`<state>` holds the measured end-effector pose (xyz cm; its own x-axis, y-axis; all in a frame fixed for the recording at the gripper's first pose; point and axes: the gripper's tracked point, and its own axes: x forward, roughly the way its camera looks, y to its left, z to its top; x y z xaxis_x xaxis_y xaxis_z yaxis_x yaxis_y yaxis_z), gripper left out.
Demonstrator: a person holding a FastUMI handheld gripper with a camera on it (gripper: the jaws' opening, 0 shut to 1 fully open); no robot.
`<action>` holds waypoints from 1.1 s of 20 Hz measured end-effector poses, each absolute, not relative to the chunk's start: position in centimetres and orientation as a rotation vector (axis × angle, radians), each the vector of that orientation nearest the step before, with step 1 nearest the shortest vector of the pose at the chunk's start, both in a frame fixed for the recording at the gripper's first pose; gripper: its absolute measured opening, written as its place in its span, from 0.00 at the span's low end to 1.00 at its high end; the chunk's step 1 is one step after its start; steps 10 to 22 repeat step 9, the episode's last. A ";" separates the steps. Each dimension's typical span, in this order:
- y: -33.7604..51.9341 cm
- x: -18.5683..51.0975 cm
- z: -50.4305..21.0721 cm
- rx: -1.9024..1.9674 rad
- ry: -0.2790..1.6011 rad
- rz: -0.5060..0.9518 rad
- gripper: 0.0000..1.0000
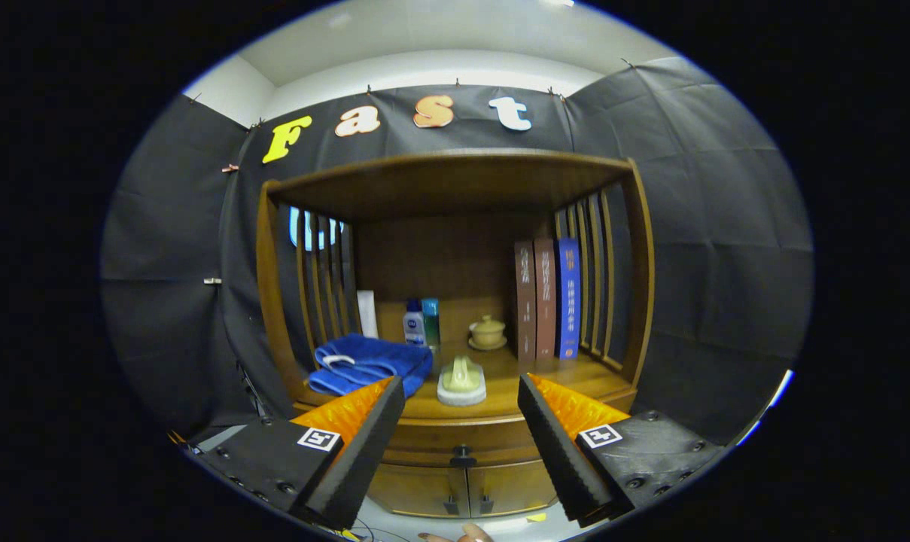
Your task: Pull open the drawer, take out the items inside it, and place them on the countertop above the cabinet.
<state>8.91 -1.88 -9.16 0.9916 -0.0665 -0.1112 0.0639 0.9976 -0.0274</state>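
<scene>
A wooden cabinet stands ahead of me, with its countertop (500,399) under an open shelf frame. Below the countertop the drawer (455,436) is closed, with a small dark knob (462,455) at its middle. My gripper (461,391) is open and holds nothing. Its fingers stand wide apart at a distance in front of the cabinet, with the drawer knob between them and a little lower than the tips. What the drawer holds is hidden.
On the countertop lie a folded blue towel (368,363), a pale green brush on a white base (461,380), two small bottles (421,322), a lidded cup on a saucer (488,332) and three upright books (546,299). Two lower doors (462,489) sit under the drawer. A person's fingertips (462,534) show below.
</scene>
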 end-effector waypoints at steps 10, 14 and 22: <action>0.6 4.9 0.9 -0.042 0.072 -0.036 0.99; 0.6 4.9 0.9 -0.042 0.072 -0.036 0.99; 0.6 4.9 0.9 -0.042 0.072 -0.036 0.99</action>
